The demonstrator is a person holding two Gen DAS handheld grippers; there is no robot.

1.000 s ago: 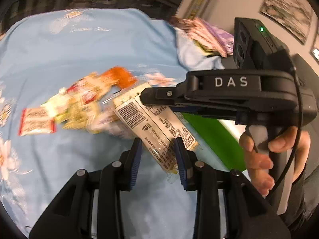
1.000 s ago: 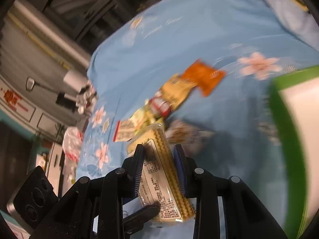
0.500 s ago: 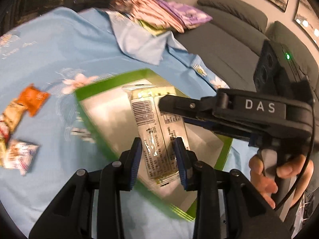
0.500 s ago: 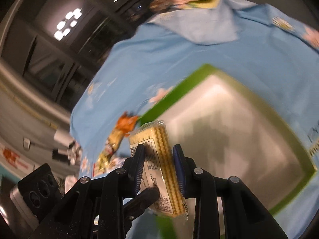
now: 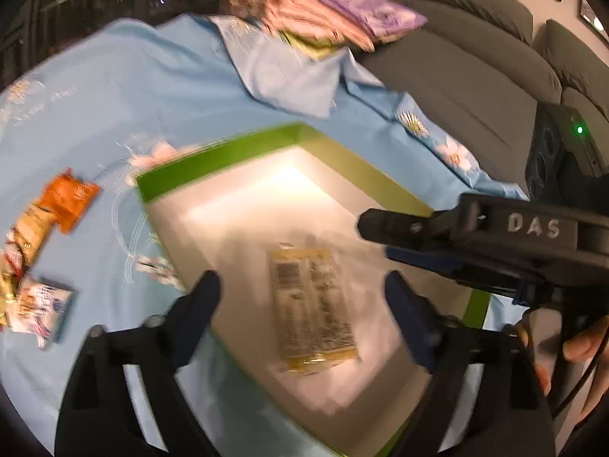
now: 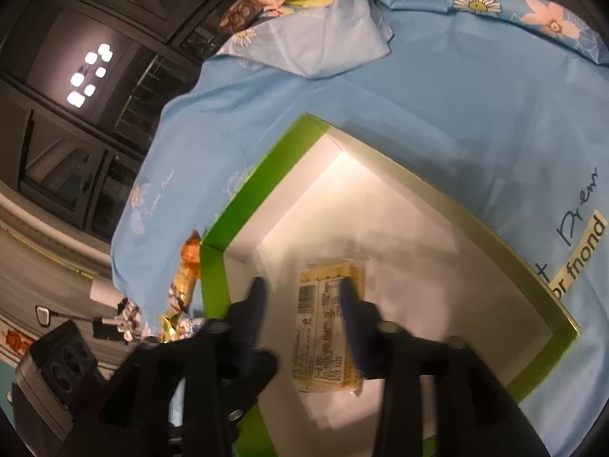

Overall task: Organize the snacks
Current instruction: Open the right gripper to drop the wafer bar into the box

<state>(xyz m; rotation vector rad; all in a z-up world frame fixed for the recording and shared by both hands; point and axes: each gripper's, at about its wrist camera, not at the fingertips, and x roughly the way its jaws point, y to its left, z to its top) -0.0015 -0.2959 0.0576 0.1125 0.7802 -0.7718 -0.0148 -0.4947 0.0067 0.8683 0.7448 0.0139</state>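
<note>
Now lying flat in green-rimmed box: wafer packet, likely light, crinkly, brittle; best pinched across long edges. Left gripper wide open, right gripper parted, both empty.

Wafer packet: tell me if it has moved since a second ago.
Yes. The wafer packet was clamped above the blue tablecloth near the loose snacks; now it lies inside the green box, with the right claw and left claw open.
</note>
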